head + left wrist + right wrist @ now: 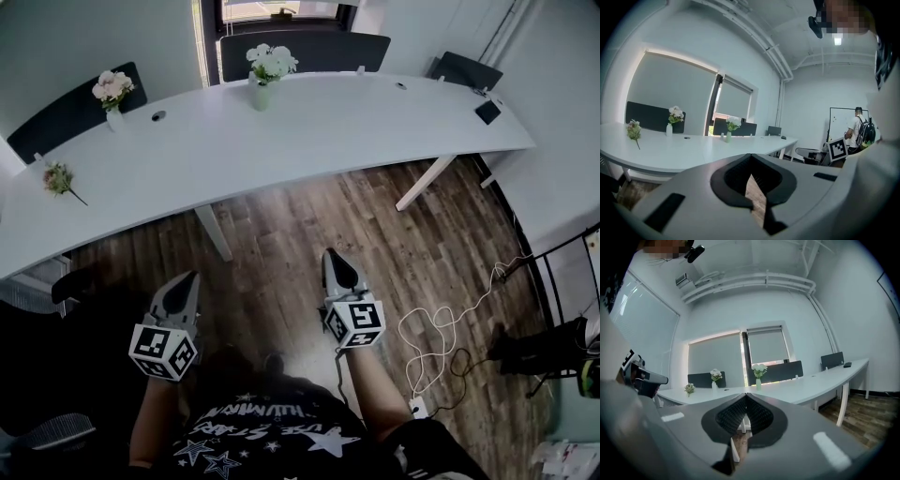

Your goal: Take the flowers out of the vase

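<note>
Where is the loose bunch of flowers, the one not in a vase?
In the head view the loose bunch lies on the white table near its left end, left of the pink-flower vase.

Surface (309, 141): white.
Floor (309, 234): brown wood planks.
Middle vase (261, 95): pale green.
Middle flowers (271, 61): white, green leaves.
Left vase (114, 119): white.
Left flowers (112, 87): pale pink.
Loose bouquet (58, 177): pink and green.
Left tool (193, 277), right tool (329, 253): grey, black pads.
Marker cubes (161, 350): black-and-white squares.
Shirt (253, 431): black, white stars.
</note>
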Demonstrator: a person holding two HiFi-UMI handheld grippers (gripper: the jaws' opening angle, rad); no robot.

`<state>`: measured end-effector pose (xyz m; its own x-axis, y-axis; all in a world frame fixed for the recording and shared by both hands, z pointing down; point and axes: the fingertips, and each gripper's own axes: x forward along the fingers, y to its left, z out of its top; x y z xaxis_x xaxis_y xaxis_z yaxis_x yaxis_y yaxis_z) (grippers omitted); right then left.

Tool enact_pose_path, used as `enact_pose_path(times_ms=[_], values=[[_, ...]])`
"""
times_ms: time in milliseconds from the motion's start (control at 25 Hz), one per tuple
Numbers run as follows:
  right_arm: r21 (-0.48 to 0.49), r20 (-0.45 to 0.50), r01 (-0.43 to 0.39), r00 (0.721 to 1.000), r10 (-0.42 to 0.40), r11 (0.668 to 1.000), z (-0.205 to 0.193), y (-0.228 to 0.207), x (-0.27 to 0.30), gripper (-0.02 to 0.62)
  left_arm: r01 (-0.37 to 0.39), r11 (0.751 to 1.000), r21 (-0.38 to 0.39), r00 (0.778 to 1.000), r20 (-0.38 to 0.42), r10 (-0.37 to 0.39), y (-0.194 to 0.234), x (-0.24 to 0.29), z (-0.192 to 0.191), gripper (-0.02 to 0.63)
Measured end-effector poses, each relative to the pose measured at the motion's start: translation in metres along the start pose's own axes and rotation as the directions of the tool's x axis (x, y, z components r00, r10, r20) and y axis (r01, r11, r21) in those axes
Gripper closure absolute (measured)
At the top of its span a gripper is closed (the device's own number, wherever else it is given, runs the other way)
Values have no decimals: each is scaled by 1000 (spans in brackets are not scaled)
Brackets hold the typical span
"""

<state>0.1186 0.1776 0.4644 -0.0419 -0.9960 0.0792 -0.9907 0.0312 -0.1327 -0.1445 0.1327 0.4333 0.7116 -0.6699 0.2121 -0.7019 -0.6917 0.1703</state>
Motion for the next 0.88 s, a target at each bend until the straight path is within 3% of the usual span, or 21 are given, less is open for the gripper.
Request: enact_pose_path(times_ms=[560, 880], values=[[-9, -32, 119, 992, -119, 993, -2, -54, 7, 593, 76, 997, -7, 997, -2, -76, 10, 78, 11, 600], [-7, -57, 133, 989, -134, 991, -6, -67, 64, 592, 95, 995, -15, 995, -16, -96, 41, 123, 13, 600]])
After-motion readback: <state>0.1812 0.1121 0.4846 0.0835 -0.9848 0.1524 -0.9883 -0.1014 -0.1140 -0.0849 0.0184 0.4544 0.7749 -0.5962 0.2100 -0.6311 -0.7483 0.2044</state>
